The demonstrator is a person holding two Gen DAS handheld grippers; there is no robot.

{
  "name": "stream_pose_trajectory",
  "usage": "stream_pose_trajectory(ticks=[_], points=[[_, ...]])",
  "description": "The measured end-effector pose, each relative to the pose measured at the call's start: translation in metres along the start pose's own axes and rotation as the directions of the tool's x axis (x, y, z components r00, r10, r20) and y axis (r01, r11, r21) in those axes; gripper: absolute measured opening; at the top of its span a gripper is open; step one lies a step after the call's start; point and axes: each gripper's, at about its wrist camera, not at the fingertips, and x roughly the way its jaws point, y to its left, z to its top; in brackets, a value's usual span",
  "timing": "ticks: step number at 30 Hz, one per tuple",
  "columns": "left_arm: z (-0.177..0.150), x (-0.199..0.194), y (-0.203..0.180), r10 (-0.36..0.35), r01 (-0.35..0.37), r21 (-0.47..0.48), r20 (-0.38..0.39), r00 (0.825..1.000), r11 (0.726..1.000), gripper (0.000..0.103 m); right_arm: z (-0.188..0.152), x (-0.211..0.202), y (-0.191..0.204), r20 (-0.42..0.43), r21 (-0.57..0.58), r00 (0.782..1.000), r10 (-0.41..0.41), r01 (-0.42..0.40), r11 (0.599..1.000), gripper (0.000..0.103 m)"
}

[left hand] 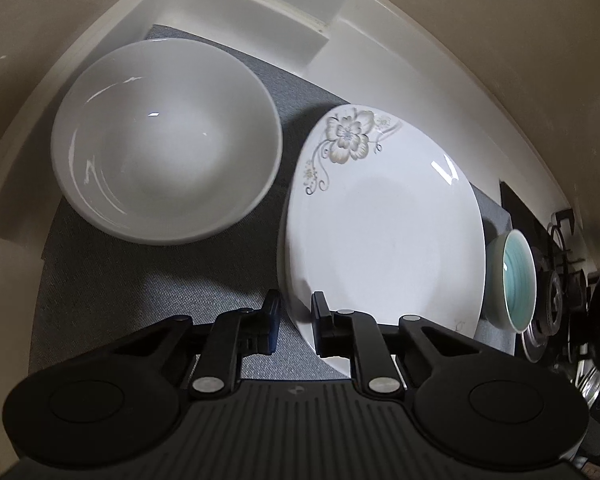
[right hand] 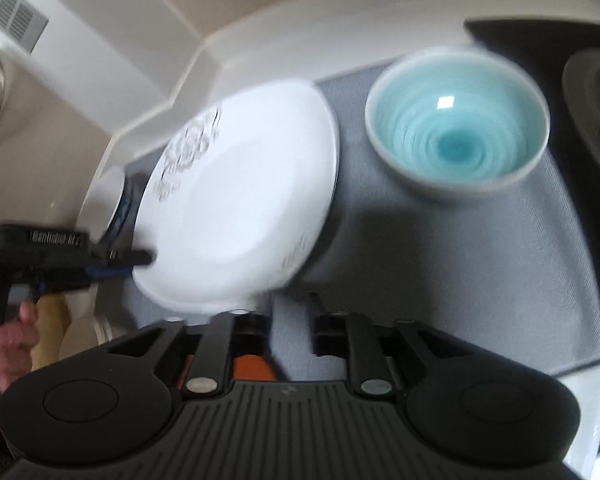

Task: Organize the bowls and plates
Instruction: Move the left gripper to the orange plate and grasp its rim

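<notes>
A white plate with a flower print [left hand: 384, 236] is tilted up off the grey mat [left hand: 148, 280]. My left gripper [left hand: 296, 322] is shut on its near rim, one finger on each side of the edge. A large white bowl [left hand: 164, 140] sits on the mat to the left of the plate. A small teal bowl [left hand: 514, 280] stands to its right. In the blurred right wrist view the plate [right hand: 240, 208] is lifted at a slant, held by the left gripper [right hand: 140, 258], and the teal bowl [right hand: 456, 124] sits upright at the far right. My right gripper [right hand: 292, 328] is open and empty above the mat, near the plate's edge.
The mat lies on a white counter [left hand: 380, 40] in a wall corner. A black stove with burner grates [left hand: 560, 280] is at the right, beyond the teal bowl. A dark pan edge [right hand: 592, 112] is at the far right in the right wrist view.
</notes>
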Motion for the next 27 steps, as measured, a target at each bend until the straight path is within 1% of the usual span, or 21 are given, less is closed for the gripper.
stream_pose_trajectory(ticks=[2, 3, 5, 8, 9, 11, 13, 15, 18, 20, 22, 23, 24, 25, 26, 27], points=[[-0.001, 0.000, -0.003, 0.010, -0.010, 0.021, 0.005, 1.000, 1.000, 0.018, -0.010, 0.000, 0.000, -0.042, -0.030, 0.999, -0.007, 0.006, 1.000, 0.032], [-0.001, 0.000, -0.004, 0.010, -0.010, 0.027, 0.002, 1.000, 1.000, 0.018, -0.015, -0.001, -0.001, -0.055, -0.037, 0.998, 0.011, -0.013, 0.999, 0.032], [0.001, 0.001, -0.001, -0.004, 0.004, 0.010, -0.010, 1.000, 1.000, 0.018, -0.024, -0.001, -0.001, -0.094, -0.058, 0.995, 0.032, -0.037, 0.998, 0.032], [0.002, 0.001, -0.002, -0.008, 0.008, 0.008, -0.018, 1.000, 1.000, 0.018, -0.036, 0.003, 0.000, -0.136, -0.098, 0.990, 0.022, -0.036, 0.995, 0.032], [0.004, 0.002, -0.002, -0.005, 0.005, 0.005, -0.023, 1.000, 1.000, 0.018, -0.038, 0.002, -0.001, -0.124, -0.107, 0.992, 0.022, -0.035, 0.994, 0.030], [0.009, 0.005, -0.002, -0.001, 0.001, 0.000, -0.033, 0.999, 1.000, 0.018, -0.038, 0.002, -0.002, -0.118, -0.110, 0.993, 0.013, -0.026, 0.994, 0.022], [0.011, 0.008, -0.003, 0.003, -0.003, 0.010, -0.030, 1.000, 1.000, 0.019, -0.038, 0.002, -0.005, -0.117, -0.116, 0.993, -0.003, -0.011, 0.993, 0.006], [0.010, 0.009, 0.000, -0.004, 0.004, -0.003, -0.027, 1.000, 1.000, 0.019, -0.037, 0.000, -0.008, -0.108, -0.124, 0.994, -0.012, -0.001, 0.992, 0.004], [0.003, 0.003, 0.000, -0.007, 0.007, -0.004, -0.024, 1.000, 1.000, 0.019, -0.032, -0.005, -0.012, -0.081, -0.135, 0.995, -0.054, 0.043, 0.990, 0.004], [-0.008, -0.006, -0.006, -0.012, 0.014, 0.035, -0.033, 0.999, 0.999, 0.019, -0.026, -0.011, -0.018, -0.062, -0.126, 0.997, -0.051, 0.042, 0.991, 0.004], [-0.023, -0.017, -0.012, -0.070, 0.073, 0.055, -0.054, 0.996, 0.996, 0.021, -0.022, -0.015, -0.025, -0.070, -0.104, 0.996, -0.047, 0.040, 0.994, 0.012], [-0.030, -0.021, -0.015, -0.089, 0.093, 0.058, -0.060, 0.994, 0.994, 0.028, -0.021, -0.016, -0.028, -0.069, -0.088, 0.997, -0.045, 0.039, 0.995, 0.016], [-0.038, -0.023, -0.021, -0.085, 0.090, 0.080, -0.070, 0.994, 0.993, 0.033, -0.021, -0.019, -0.031, -0.062, -0.076, 0.997, -0.043, 0.038, 0.996, 0.030], [-0.045, -0.023, -0.028, -0.062, 0.070, 0.110, -0.082, 0.995, 0.991, 0.046, -0.022, -0.021, -0.033, -0.056, -0.068, 0.997, -0.043, 0.039, 0.997, 0.041], [-0.052, -0.020, -0.035, -0.033, 0.045, 0.141, -0.087, 0.996, 0.989, 0.052, -0.024, -0.023, -0.036, -0.053, -0.063, 0.998, -0.041, 0.037, 0.997, 0.042], [-0.060, -0.015, -0.040, -0.001, 0.017, 0.171, -0.098, 0.995, 0.985, 0.052, -0.026, -0.024, -0.036, -0.054, -0.059, 0.998, -0.036, 0.033, 0.998, 0.041]])
